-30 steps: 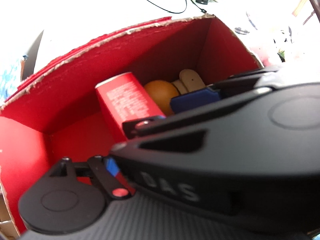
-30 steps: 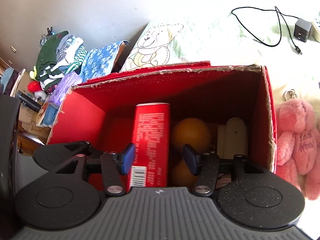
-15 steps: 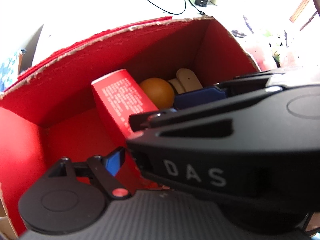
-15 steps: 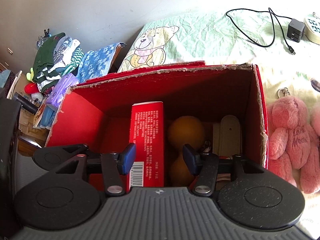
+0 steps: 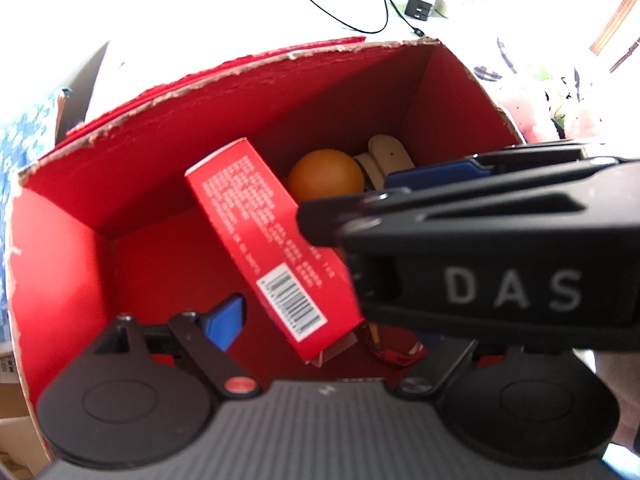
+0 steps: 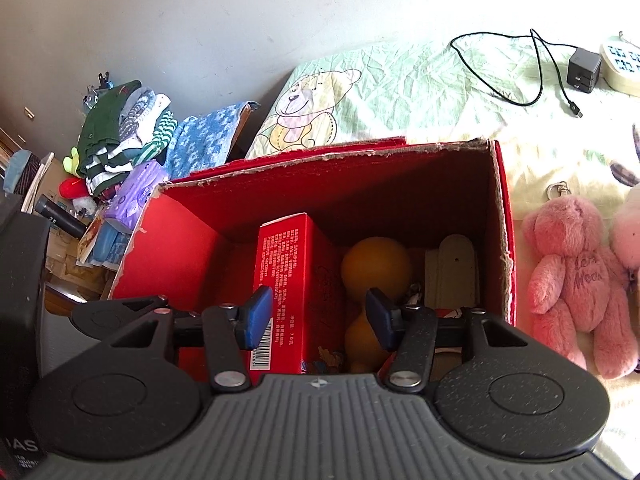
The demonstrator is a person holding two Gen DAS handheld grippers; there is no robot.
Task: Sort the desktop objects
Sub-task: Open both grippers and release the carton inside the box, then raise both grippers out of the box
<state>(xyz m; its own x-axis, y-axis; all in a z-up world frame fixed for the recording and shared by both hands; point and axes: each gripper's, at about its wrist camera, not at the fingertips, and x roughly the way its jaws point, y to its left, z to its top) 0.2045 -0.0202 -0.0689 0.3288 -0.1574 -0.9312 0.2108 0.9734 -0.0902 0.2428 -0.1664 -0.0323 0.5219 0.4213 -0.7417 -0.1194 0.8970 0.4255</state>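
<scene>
Since prev frame, red carton (image 5: 264,236) tips over inside red box (image 5: 160,152); L gripper (image 5: 320,328) jaws just widened, empty; R gripper (image 6: 318,312) jaws apart, empty.

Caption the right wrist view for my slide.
Open right gripper above red carton holding a red box and oranges.

L wrist view: right gripper (image 5: 500,248) hides left gripper's (image 5: 320,332) right finger. White power strip (image 6: 624,64) cut off at frame edge; carton (image 6: 296,292) print too small to read.
</scene>
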